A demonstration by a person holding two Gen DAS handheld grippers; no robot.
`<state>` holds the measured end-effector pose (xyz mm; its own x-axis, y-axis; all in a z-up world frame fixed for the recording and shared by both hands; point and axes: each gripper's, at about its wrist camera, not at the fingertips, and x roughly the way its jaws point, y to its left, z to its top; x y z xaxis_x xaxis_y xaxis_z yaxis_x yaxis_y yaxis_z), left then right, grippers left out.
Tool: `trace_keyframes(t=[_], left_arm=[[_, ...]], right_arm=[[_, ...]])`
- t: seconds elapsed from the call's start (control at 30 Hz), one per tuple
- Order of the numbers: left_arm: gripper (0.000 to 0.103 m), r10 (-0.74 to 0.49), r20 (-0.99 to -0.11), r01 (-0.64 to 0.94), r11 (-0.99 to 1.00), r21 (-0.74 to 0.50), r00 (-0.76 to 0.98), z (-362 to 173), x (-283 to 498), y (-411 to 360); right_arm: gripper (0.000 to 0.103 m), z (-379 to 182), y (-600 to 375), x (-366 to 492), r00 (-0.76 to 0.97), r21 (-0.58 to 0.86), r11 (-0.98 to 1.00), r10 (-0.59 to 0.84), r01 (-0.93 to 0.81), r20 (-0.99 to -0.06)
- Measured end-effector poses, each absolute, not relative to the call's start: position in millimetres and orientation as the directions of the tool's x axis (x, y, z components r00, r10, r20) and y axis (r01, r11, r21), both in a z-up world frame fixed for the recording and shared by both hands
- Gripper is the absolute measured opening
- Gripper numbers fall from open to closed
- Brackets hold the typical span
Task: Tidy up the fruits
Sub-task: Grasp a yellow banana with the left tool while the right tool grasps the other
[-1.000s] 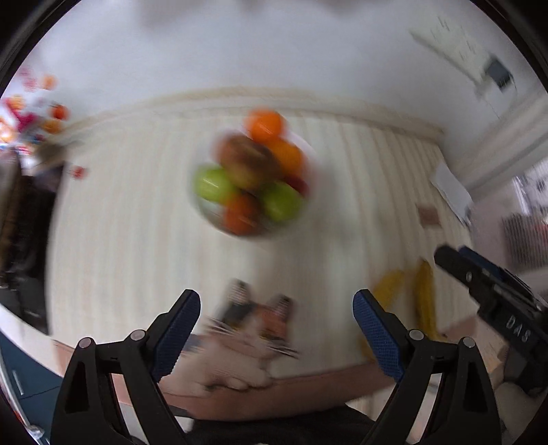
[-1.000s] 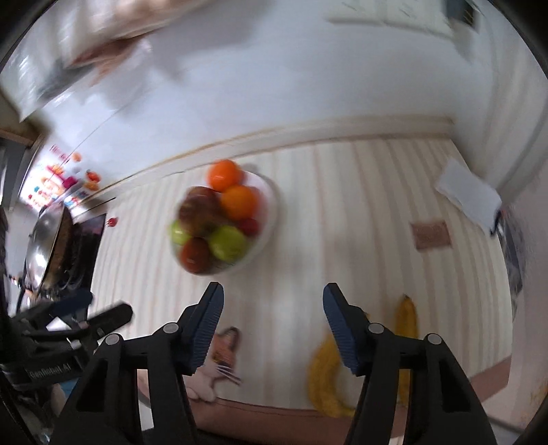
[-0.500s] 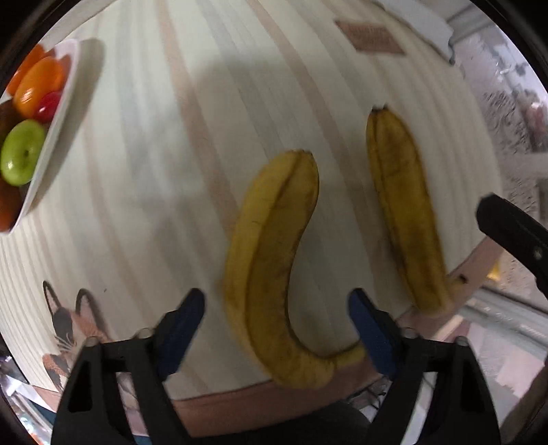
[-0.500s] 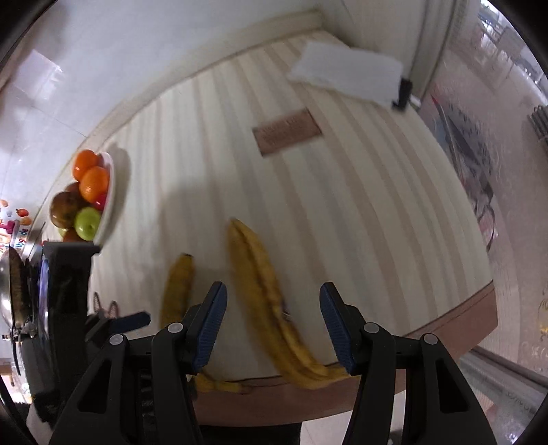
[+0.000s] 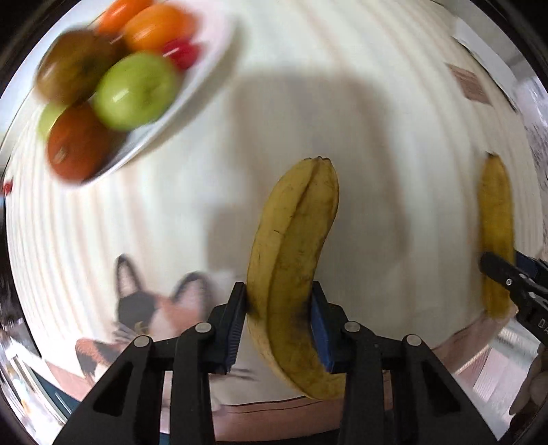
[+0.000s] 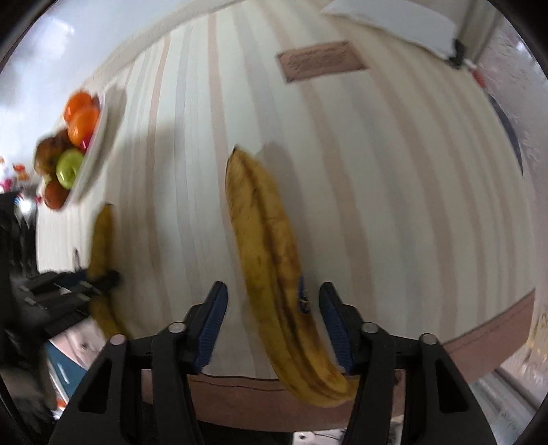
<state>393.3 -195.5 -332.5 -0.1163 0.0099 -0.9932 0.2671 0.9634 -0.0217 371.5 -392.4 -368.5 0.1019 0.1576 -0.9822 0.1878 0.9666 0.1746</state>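
While clamped on both flanks by the blue pads of the left gripper, the first banana stands lengthwise between the fingers, blunt tip pointing away over the striped tablecloth, stem end curling back toward the camera. Cannot tell from the left wrist view whether lifted or resting on the cloth. Up and to the left, blurred, a white bowl heaped with two oranges, green apples, a brownish apple, a red-orange fruit and something small and red. Just left of the left gripper, a printed cat face on the cloth. Second banana lying flat near the table edge, framed by the right gripper, fingers spread wide, pads clear of the peel on both sides; a small sticker on the peel, print too small to read. Farther back in the right wrist view, a brown label patch with lines of writing, blurred past reading, and a white folded sheet near the far corner. At the right rim of the left wrist view, white letters on the right gripper's body, cut off and illegible.
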Motion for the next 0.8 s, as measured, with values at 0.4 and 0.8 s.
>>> trace_keyframes(t=[0.4, 0.8], left_arm=[[0.051, -0.029, -0.989, 0.197, 0.979, -0.058, -0.143, -338, 387, -182], [0.051, -0.042, -0.988, 0.170, 0.983, -0.068, -0.150, -337, 390, -188]], right_arm=[[0.039, -354, -376, 386, 0.110, 0.356, 0.909, 0.339, 0.215, -0.934], [0.050, -342, -350, 392, 0.081, 0.350, 0.933, 0.344, 0.079, -0.935]])
